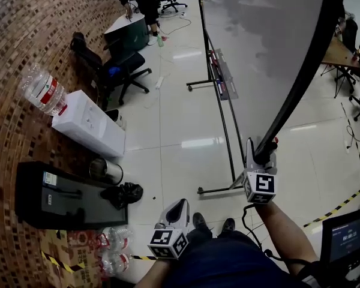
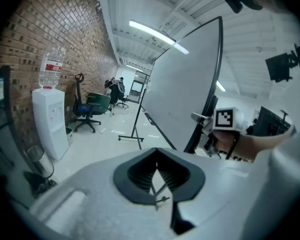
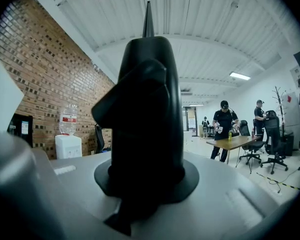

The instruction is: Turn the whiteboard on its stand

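Head view: right gripper (image 1: 261, 156) clamps the whiteboard (image 1: 270, 35) edge, which runs toward upper right; left gripper (image 1: 180, 206), closed and empty, sits lower centre, apart.

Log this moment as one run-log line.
right gripper: clamped on black-framed edge of large grey whiteboard | left gripper: shut, empty, held low | black metal stand: feet on pale tiled floor

The right gripper (image 3: 146, 54) seemingly clamps the whiteboard (image 3: 148, 19) by its thin edge.
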Demonstrator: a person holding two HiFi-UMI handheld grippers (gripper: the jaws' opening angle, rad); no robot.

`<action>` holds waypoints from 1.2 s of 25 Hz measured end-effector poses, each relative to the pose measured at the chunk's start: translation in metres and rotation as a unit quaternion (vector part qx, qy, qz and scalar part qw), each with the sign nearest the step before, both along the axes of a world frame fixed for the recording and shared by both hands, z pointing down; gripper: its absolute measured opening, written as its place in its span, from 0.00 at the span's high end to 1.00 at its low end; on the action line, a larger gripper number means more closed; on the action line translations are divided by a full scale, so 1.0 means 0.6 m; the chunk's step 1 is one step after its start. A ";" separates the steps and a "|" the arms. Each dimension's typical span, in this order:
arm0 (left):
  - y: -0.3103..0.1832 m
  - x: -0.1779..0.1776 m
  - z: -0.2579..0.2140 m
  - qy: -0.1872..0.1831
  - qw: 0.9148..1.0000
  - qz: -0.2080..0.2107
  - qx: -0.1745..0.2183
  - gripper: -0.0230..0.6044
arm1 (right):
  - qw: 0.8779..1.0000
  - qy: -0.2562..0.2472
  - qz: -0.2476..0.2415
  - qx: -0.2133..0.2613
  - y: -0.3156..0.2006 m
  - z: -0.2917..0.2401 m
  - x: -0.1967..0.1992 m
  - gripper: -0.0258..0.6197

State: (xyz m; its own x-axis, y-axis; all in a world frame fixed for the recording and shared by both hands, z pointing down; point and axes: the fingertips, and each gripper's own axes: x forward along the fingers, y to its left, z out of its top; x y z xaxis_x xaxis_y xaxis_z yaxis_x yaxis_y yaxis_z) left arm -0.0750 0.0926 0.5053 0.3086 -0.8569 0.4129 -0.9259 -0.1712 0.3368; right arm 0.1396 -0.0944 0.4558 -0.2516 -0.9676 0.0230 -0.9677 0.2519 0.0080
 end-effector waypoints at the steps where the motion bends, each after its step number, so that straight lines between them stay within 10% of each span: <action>1: 0.013 0.006 0.001 -0.007 1.000 -0.001 -0.007 0.95 | 1.000 -0.001 -0.001 0.002 0.005 -0.003 0.003 0.82; 7: 0.098 -0.007 0.053 -0.008 0.998 -0.034 -0.061 0.95 | 1.000 -0.006 -0.003 0.001 0.030 0.000 0.011 0.81; 17: 0.092 -0.001 0.019 0.024 1.000 -0.007 0.003 0.95 | 1.000 -0.008 0.005 -0.007 0.061 0.006 0.061 0.82; 23: 0.127 0.000 0.067 0.047 0.998 0.024 -0.026 0.95 | 1.000 -0.002 0.008 -0.011 0.077 -0.009 0.073 0.82; 30: 0.140 -0.008 0.055 0.014 0.999 0.038 -0.004 0.95 | 1.000 0.004 0.016 -0.011 0.118 0.003 0.082 0.82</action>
